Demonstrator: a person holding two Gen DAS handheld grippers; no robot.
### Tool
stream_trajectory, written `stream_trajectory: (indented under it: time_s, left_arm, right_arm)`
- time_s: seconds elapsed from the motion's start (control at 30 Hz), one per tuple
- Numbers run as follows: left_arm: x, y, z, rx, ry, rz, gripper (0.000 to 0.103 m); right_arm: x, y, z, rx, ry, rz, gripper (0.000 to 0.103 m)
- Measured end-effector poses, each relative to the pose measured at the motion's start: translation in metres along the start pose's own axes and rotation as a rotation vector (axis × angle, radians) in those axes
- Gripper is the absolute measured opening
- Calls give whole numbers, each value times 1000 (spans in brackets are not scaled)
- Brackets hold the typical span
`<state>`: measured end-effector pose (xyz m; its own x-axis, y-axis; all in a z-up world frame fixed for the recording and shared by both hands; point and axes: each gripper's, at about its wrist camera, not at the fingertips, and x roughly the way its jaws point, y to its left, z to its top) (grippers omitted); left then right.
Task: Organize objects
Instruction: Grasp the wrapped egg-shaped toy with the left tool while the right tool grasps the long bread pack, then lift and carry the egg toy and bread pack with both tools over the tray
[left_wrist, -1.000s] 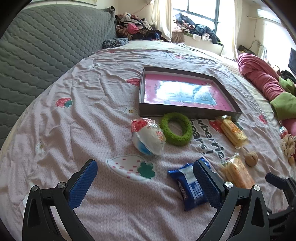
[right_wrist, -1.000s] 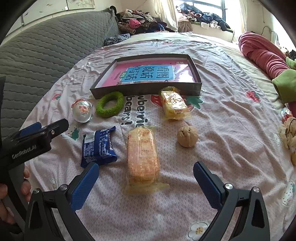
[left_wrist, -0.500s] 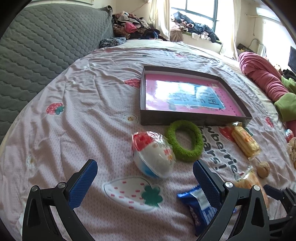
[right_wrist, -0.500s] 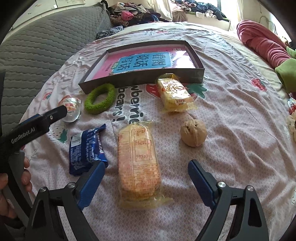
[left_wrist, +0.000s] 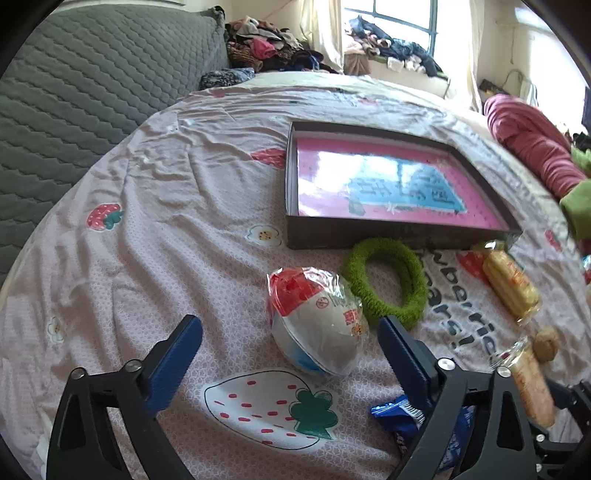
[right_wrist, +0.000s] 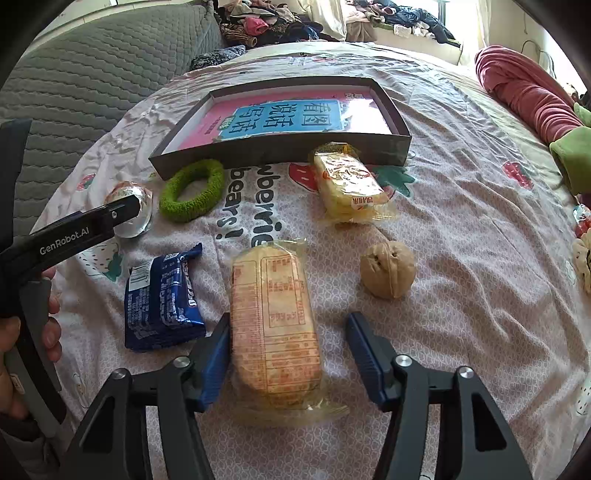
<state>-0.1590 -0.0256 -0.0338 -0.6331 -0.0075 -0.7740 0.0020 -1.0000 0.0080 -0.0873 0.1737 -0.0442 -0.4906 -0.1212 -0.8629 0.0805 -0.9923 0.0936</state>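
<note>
Two pick-ups under way, tray still bare of items.

Right tongs (right_wrist: 286, 350) have just been closing round the near end of the long cracker pack (right_wrist: 275, 325); left pad touching, right pad apart, so no pinch yet. Left tongs (left_wrist: 290, 345) spread, just narrowing, astride the wrapped egg toy (left_wrist: 317, 321) on the bed, not touching. Next, I judge: squeeze right home, lift, carry to the tray (right_wrist: 400, 129) beyond; left sinks lower first.
</note>
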Motion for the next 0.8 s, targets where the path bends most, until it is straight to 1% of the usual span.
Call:
stream_trajectory:
  time_s: [0.07, 0.1, 0.13, 0.17, 0.27, 0.6, 0.8]
  left_arm:
    - [1, -1, -1, 5, 7, -13, 79]
    - [1, -1, -2, 3, 12, -22, 65]
    - [3, -1, -2, -2, 24, -41, 56]
    - [3, -1, -3, -4, 30, -49, 55]
    - [3, -3, -4, 2, 30, -50, 55]
    - [-8, -5, -7, 4, 24, -94, 51]
    - [-17, -6, -7, -5, 25, -86, 50]
  right_arm:
    - [0, 1, 0, -2, -1, 1, 53]
    - [-1, 2, 0, -3, -2, 6, 51]
    - [0, 2, 0, -5, -2, 13, 46]
    - [0, 3, 0, -8, 3, 17, 43]
    - [-1, 6, -1, -21, 3, 14, 41]
    - [-8, 3, -4, -3, 0, 59, 39]
    - [-17, 3, -6, -5, -7, 70, 39]
